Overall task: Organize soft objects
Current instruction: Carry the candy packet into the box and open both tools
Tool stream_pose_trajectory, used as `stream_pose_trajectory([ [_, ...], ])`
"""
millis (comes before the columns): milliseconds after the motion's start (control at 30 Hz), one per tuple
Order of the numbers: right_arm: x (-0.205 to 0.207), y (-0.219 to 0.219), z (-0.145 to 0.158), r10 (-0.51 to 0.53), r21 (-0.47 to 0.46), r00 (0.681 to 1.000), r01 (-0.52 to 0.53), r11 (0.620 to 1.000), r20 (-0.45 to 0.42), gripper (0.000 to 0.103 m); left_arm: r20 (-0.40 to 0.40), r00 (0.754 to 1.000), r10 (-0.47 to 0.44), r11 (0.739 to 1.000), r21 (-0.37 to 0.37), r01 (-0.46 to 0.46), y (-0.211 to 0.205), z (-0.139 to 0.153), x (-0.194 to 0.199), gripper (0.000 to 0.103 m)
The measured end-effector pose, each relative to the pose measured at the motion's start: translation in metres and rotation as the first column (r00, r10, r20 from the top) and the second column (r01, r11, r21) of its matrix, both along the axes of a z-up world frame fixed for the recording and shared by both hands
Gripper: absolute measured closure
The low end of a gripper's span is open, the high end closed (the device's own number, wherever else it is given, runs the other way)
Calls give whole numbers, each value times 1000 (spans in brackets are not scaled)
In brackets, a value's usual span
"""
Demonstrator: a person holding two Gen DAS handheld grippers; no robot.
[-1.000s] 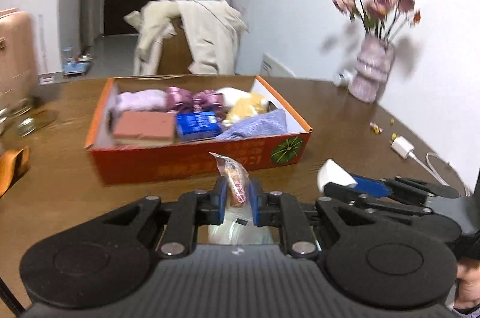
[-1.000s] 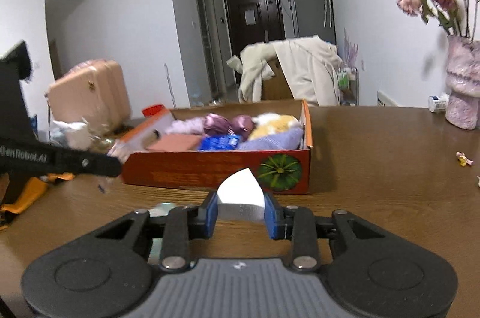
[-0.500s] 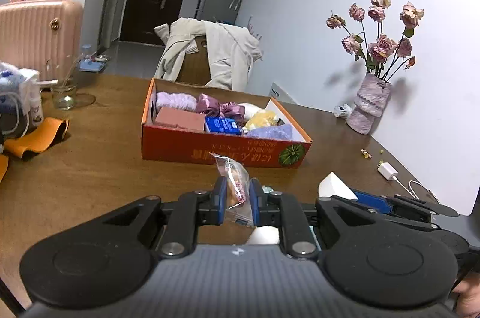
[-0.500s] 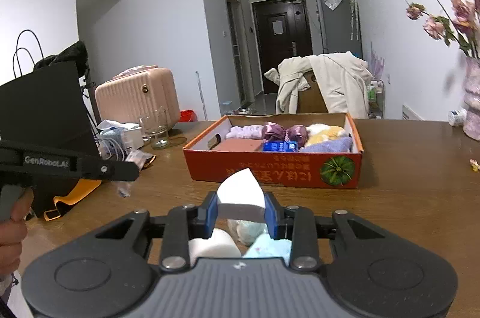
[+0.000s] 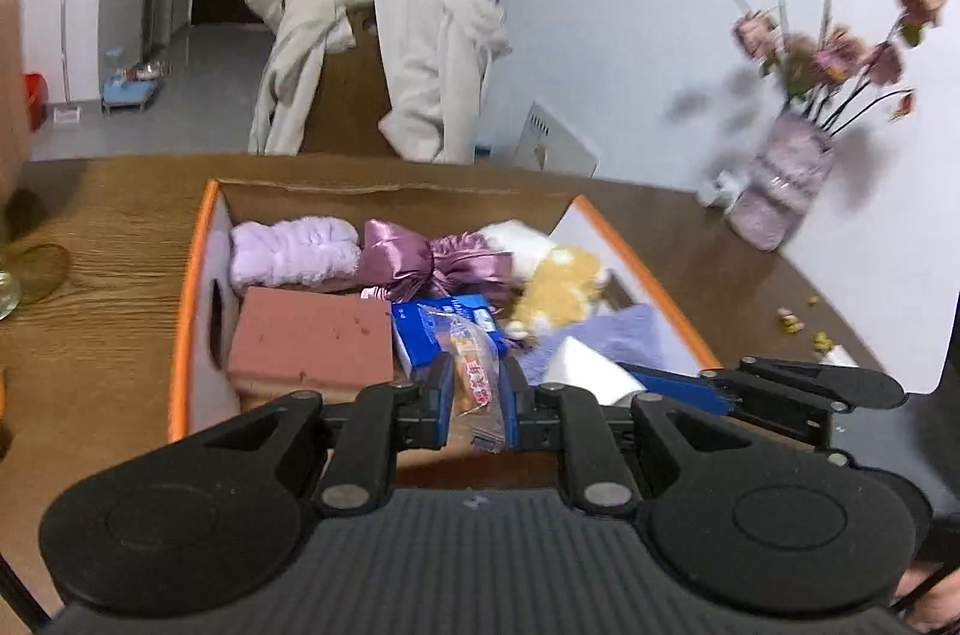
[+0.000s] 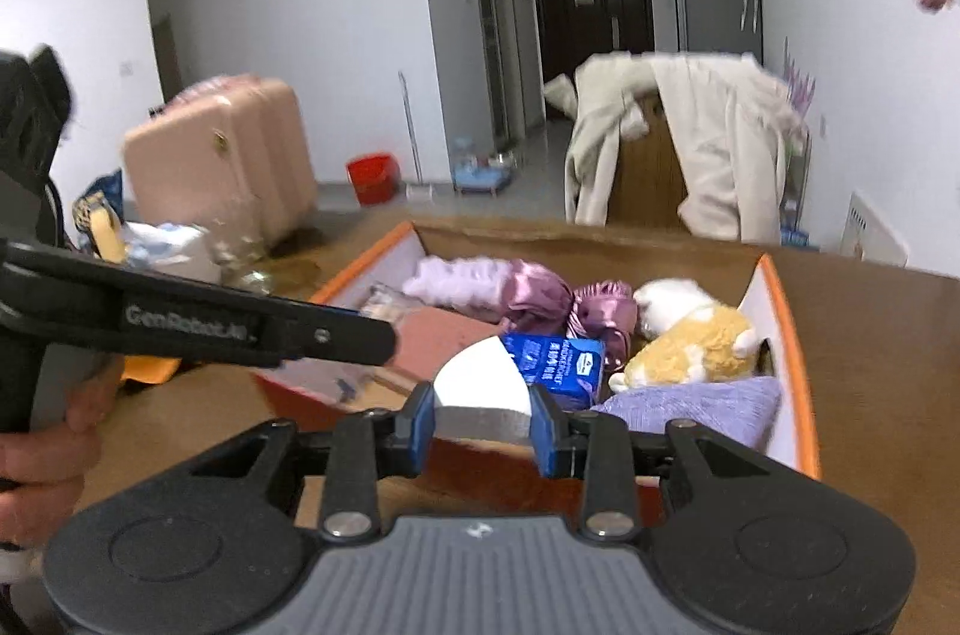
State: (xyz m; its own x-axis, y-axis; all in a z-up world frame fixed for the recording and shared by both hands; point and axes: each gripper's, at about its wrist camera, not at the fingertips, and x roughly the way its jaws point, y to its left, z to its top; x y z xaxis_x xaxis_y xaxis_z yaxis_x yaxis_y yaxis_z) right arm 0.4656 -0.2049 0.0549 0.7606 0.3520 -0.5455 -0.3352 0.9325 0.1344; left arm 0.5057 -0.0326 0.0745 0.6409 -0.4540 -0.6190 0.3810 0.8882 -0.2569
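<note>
With my left gripper (image 5: pixel 474 398) clamped on the wrapped snack (image 5: pixel 476 383) and my right gripper (image 6: pixel 482 422) pinching the white sponge wedge (image 6: pixel 480 386), both over the orange box's (image 5: pixel 180 335) near edge, I should lower each into a free gap before letting go.

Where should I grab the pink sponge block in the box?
Take the pink sponge block across its short sides, coming straight down from above. It lies flat with its broad top bare, but the box wall and blue packet crowd its sides, so expect a tight fit.
</note>
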Motion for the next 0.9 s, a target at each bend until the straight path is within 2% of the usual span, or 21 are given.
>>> stream_pose_trajectory([
  [133,37,4,-24,15,-10,997,-15,1000,-71,69,-68,997,-27,1000,11,28,-10,-28,34,87],
  [267,51,-2,-43,-1,8,993,2,1000,-121,61,-88,995,-40,999,2,40,-12,-45,46,85],
  [333,51,-10,-45,-8,39,992,13,999,-128,50,-87,996,-31,999,4,31,-12,-49,48,74],
  [367,50,-13,-44,-17,46,991,24,999,-132,48,-85,996,-25,1000,2,25,-11,-50,48,64],
  [400,48,-17,-43,-23,56,991,30,998,-131,48,-88,996,-15,1000,1,15,-8,-50,48,59],
  [433,45,-21,-41,-30,65,992,38,997,-121,47,-95,995,-13,1000,3,14,-8,-48,47,59],
  [567,29,-33,-18,-68,71,995,73,995,-70,47,-85,996,6,1000,4,-6,0,-33,33,58],
  [667,5,-42,9,-76,79,997,77,994,-14,47,-37,999,17,1000,7,-16,7,-8,9,57],
  [800,-42,-50,43,-82,60,994,78,995,73,45,52,998,41,999,10,-41,18,28,-36,50],
  [900,-84,-56,58,-82,53,989,76,996,123,44,121,991,58,998,19,-61,25,47,-79,44],
])
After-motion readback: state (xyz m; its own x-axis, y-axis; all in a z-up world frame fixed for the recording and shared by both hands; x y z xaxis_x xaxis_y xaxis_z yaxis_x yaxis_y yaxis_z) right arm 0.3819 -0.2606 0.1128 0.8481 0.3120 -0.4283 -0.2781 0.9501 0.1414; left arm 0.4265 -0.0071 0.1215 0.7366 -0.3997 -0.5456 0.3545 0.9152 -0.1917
